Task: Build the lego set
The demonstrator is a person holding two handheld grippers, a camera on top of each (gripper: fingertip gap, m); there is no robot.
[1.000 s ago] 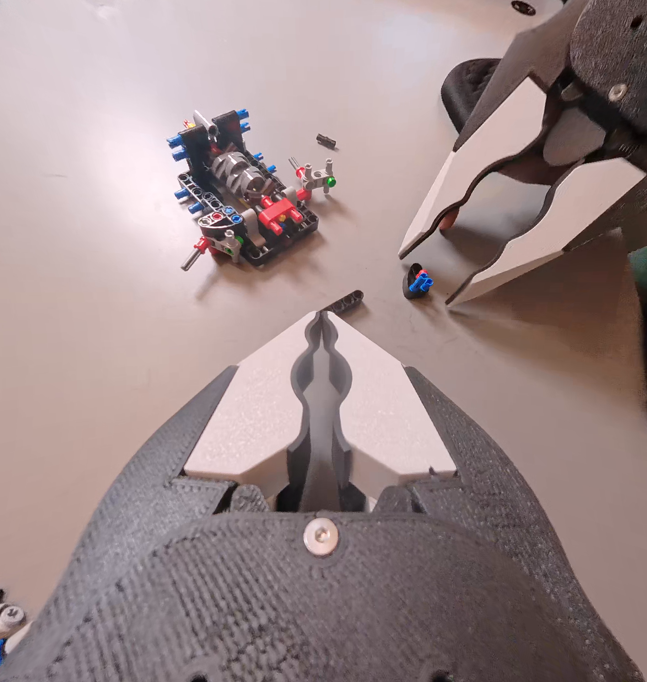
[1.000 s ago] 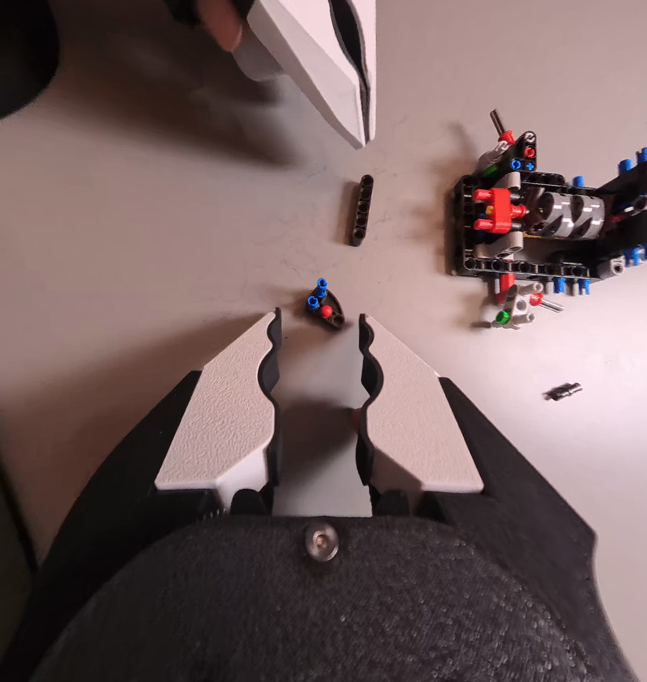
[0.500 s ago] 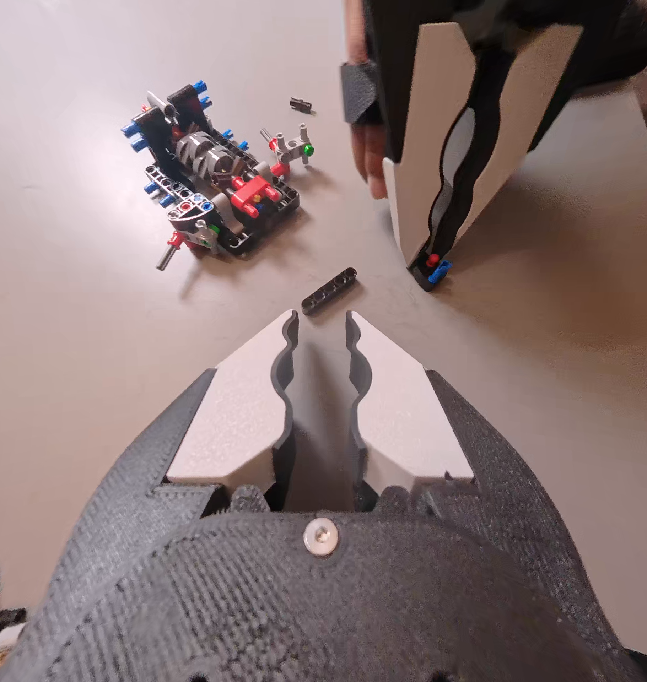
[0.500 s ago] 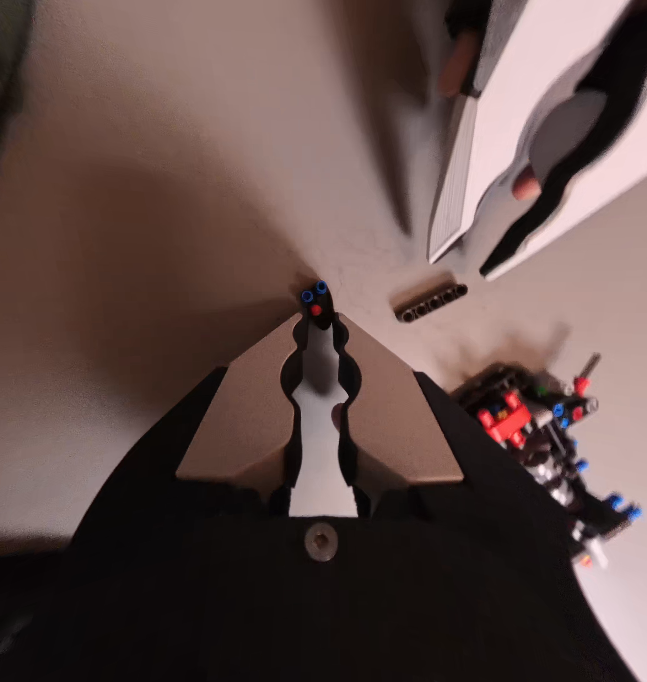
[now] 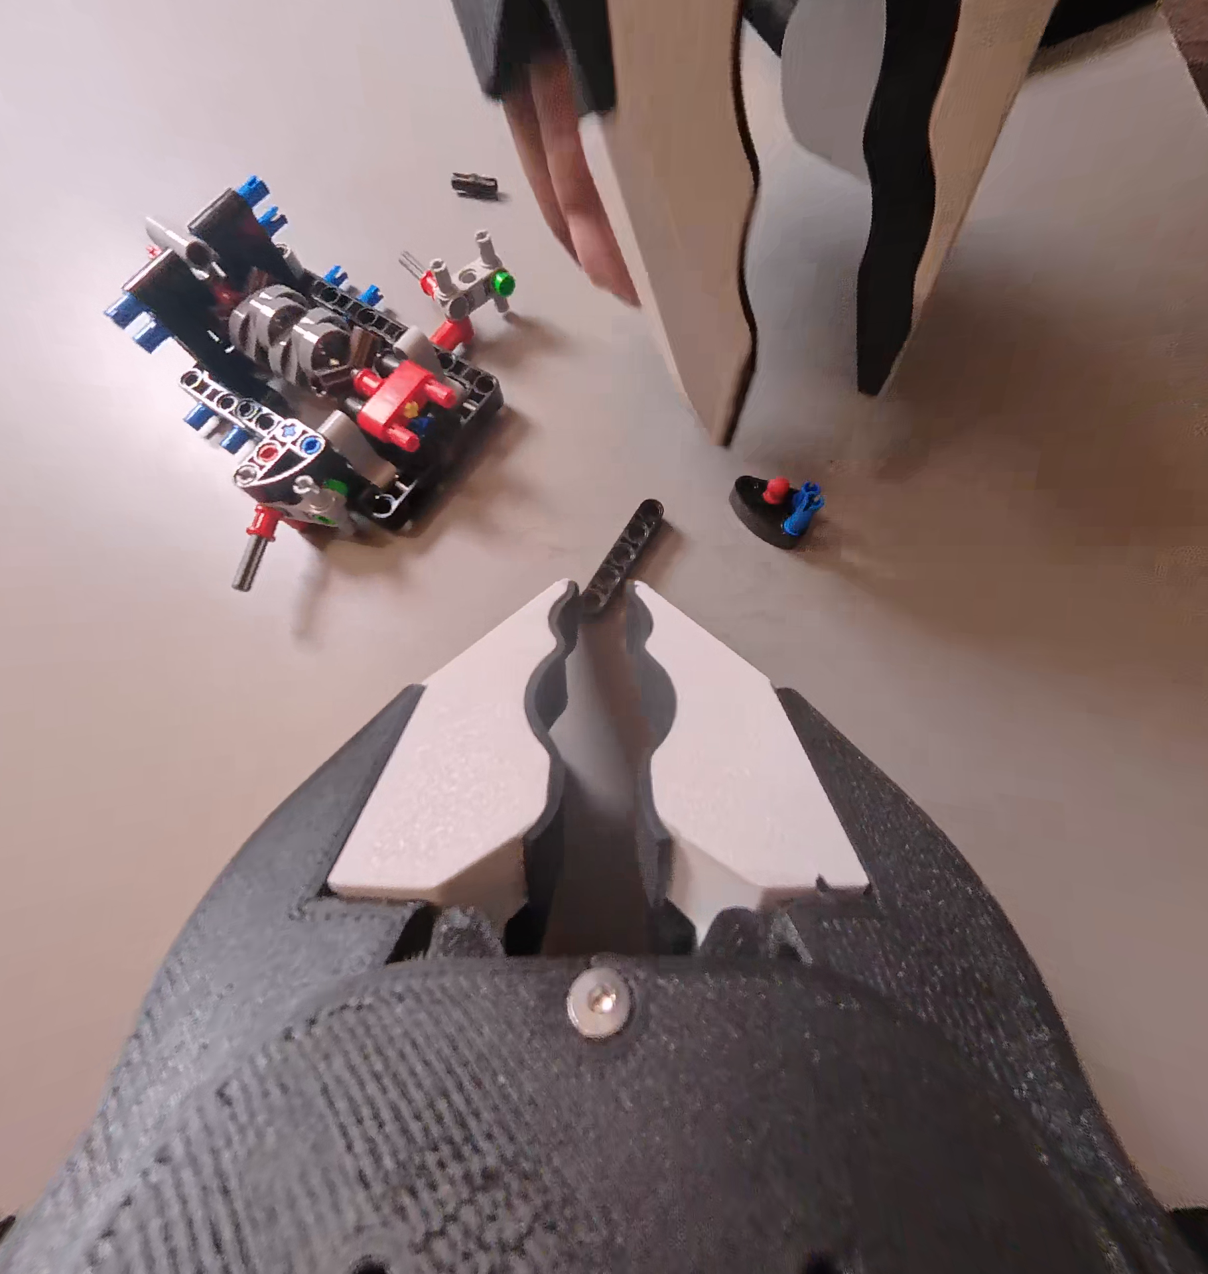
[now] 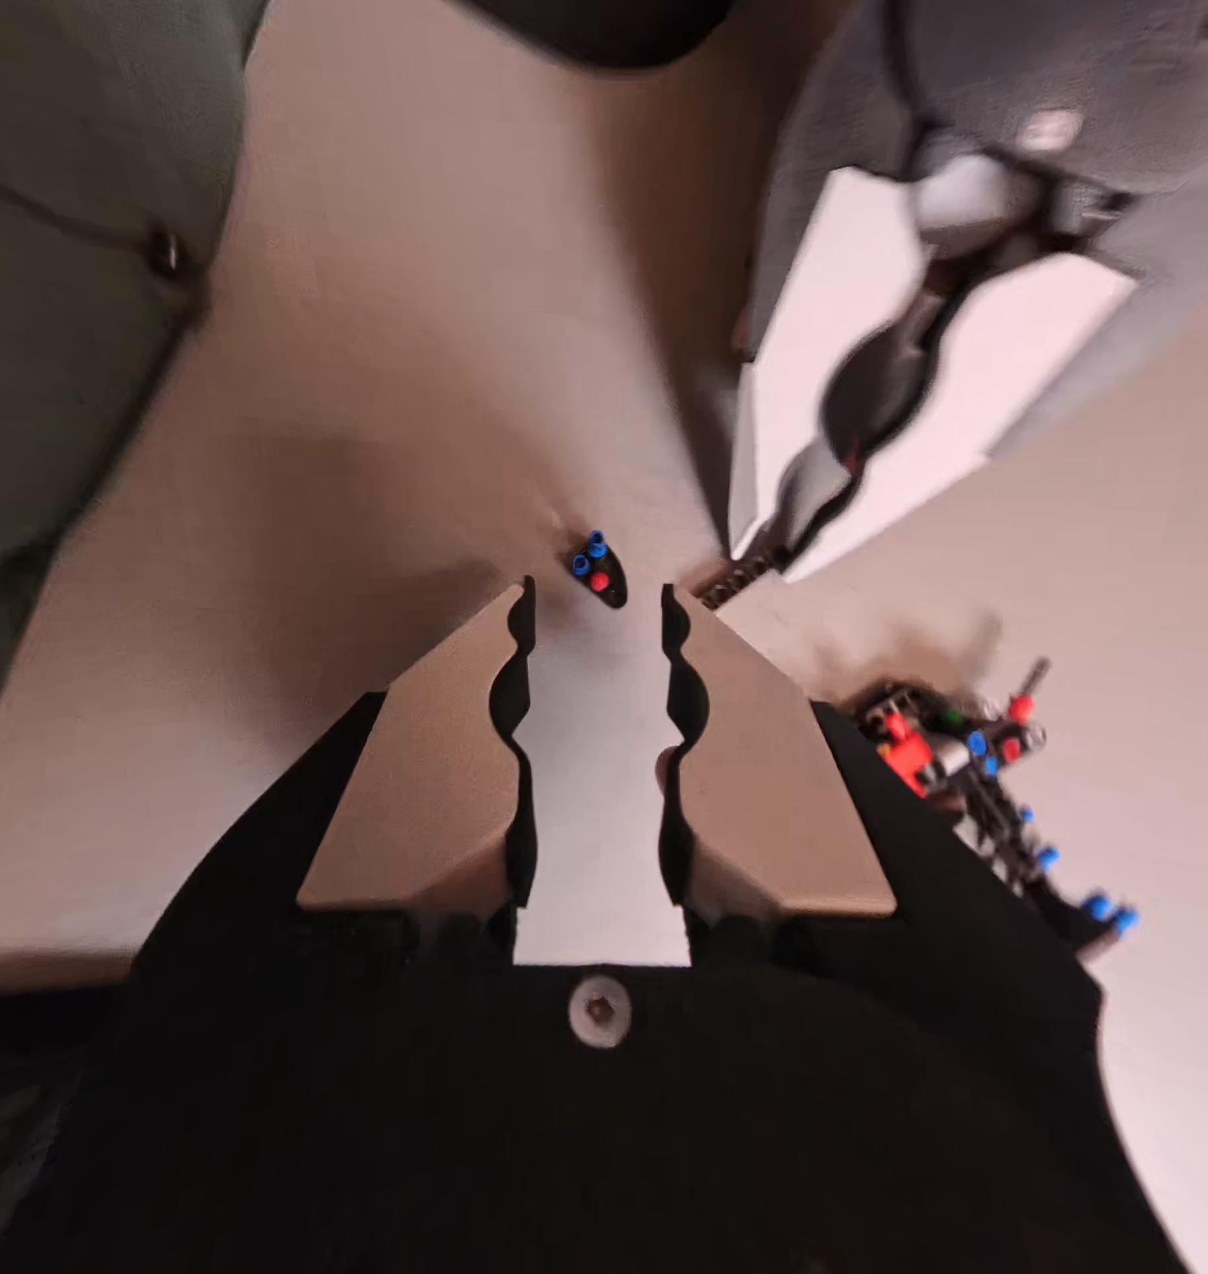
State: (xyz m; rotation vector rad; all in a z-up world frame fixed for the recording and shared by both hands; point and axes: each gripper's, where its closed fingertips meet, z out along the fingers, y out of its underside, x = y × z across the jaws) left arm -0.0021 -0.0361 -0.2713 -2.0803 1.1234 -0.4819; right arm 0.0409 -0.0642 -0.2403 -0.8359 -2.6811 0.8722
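My left gripper (image 5: pixel 604 594) is shut on the near end of a thin black lego beam (image 5: pixel 626 548) that lies on the beige table (image 5: pixel 139 689). In the right wrist view it (image 6: pixel 759 560) pinches that beam (image 6: pixel 728 582). My right gripper (image 6: pixel 597 594) is open and empty, raised above a small black piece with red and blue pins (image 6: pixel 601 578). That piece (image 5: pixel 777 513) lies on the table below the open right gripper (image 5: pixel 797 413). The half-built black lego chassis (image 5: pixel 311 372) sits to the left.
A grey connector with a green pin (image 5: pixel 470 286) lies beside the chassis, and a small black pin (image 5: pixel 475 185) lies farther back. A person's fingers (image 5: pixel 573 207) show behind the right gripper. The chassis (image 6: pixel 966 765) is at the right in the right wrist view. Across from one pair of fingers to the other is roughly 6 cm.
My right gripper has opened and lifted off the small black piece, which now lies on the table. My left gripper has closed on the end of the black beam.
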